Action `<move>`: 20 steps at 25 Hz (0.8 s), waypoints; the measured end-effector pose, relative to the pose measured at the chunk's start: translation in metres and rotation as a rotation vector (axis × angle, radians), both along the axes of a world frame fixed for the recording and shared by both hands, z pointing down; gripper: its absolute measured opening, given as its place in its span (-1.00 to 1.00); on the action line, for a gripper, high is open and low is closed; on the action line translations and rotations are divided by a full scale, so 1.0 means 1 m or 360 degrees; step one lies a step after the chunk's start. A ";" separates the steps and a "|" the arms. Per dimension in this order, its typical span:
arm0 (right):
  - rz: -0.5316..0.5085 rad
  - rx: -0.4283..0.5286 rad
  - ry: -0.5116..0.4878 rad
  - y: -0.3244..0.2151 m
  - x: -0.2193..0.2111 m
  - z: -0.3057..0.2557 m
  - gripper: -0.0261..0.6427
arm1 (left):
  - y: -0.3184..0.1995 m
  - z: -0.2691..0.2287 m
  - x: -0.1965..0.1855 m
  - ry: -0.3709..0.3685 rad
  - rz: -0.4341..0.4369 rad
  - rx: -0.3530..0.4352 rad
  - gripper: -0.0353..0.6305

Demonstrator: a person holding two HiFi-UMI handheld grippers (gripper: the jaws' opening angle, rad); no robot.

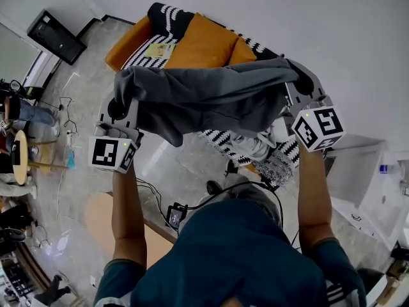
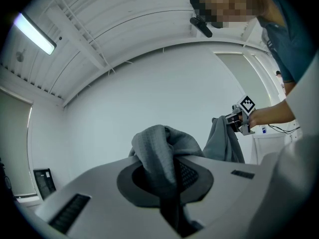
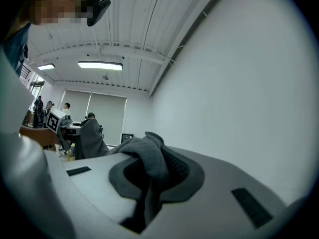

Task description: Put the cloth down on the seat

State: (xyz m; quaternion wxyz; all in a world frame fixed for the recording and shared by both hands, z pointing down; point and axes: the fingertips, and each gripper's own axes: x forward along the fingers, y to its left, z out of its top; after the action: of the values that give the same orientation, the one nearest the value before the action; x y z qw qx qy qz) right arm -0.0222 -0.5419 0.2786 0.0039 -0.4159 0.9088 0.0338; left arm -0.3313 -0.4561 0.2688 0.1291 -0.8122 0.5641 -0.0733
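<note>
2 corners of the grey cloth (image 1: 211, 101) are clamped, 1 in the left tool (image 1: 120, 109), 1 in the right tool (image 1: 301, 85), spread in the air near the orange seat (image 1: 204, 43), which carries a striped throw (image 1: 167, 16).

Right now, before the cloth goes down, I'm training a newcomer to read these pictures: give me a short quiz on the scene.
1. True or false: the cloth lies on the seat.
2. Left gripper, right gripper: which grips the cloth? A. left only B. right only C. both
3. Fill in: the seat's main colour is ___.
Key: 1 false, it is held up in the air; 2 C; 3 orange.
</note>
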 end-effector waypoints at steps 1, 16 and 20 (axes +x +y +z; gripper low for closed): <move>-0.0003 -0.0002 -0.0002 -0.008 -0.002 0.002 -0.81 | -0.008 0.002 -0.002 -0.0002 -0.0003 -0.0004 -0.79; -0.0103 -0.0053 -0.0053 -0.150 -0.016 0.013 -0.82 | -0.142 0.008 -0.013 -0.0022 -0.0098 -0.0056 -0.79; -0.0114 -0.0068 -0.0053 -0.177 -0.020 0.017 -0.82 | -0.172 0.016 -0.016 0.0002 -0.0115 -0.0092 -0.79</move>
State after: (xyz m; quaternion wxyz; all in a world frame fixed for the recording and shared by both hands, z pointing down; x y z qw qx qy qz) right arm -0.0424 -0.7186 0.2953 0.0115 -0.3835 0.9234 0.0071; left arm -0.3473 -0.6276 0.2850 0.1024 -0.7948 0.5909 -0.0936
